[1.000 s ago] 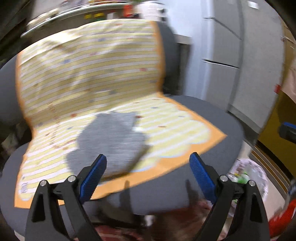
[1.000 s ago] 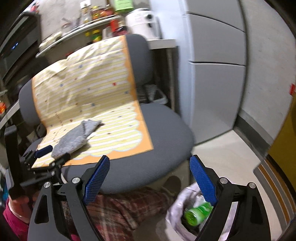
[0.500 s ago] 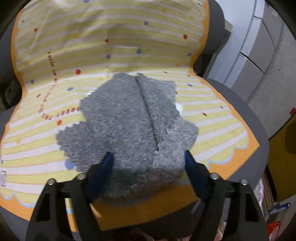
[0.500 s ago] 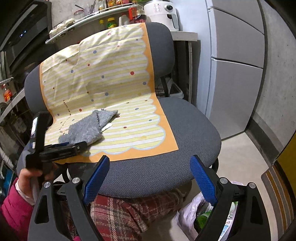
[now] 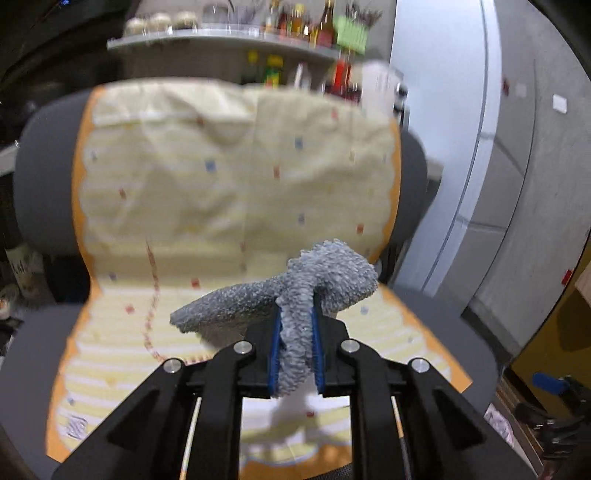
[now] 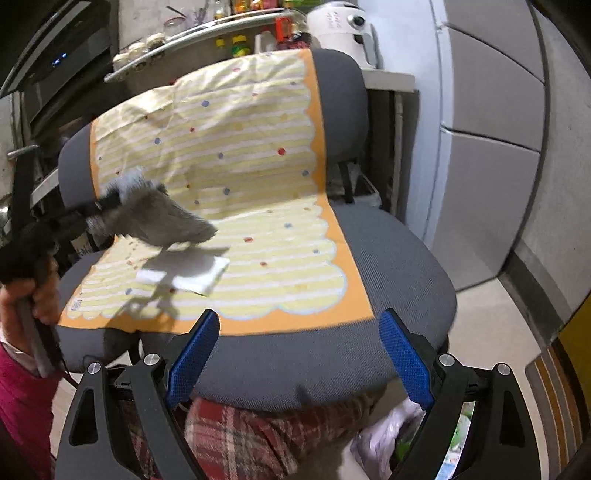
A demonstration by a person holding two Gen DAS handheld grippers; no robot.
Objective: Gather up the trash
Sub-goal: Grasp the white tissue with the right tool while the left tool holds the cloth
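Observation:
A grey fluffy cloth (image 5: 295, 291) hangs above the chair seat, pinched between the blue pads of my left gripper (image 5: 295, 321), whose jaws are closing on it. The right wrist view shows the same cloth (image 6: 155, 218) lifted at the left, held by the left gripper (image 6: 94, 208) in a person's hand (image 6: 33, 295). Two white paper scraps (image 6: 199, 273) lie on the yellow striped sheet (image 6: 229, 147) just below the cloth. My right gripper (image 6: 299, 332) is open and holds nothing, near the seat's front edge.
The sheet covers a grey office chair (image 6: 332, 365). A plastic trash bag (image 6: 388, 439) with litter sits on the floor at lower right. Grey cabinets (image 6: 487, 147) stand to the right, and a shelf of bottles (image 5: 288, 33) runs behind the chair.
The left gripper went from wide open around the flat cloth to shut on it and lifted it off the seat, uncovering white paper beneath. The right gripper drifted slightly.

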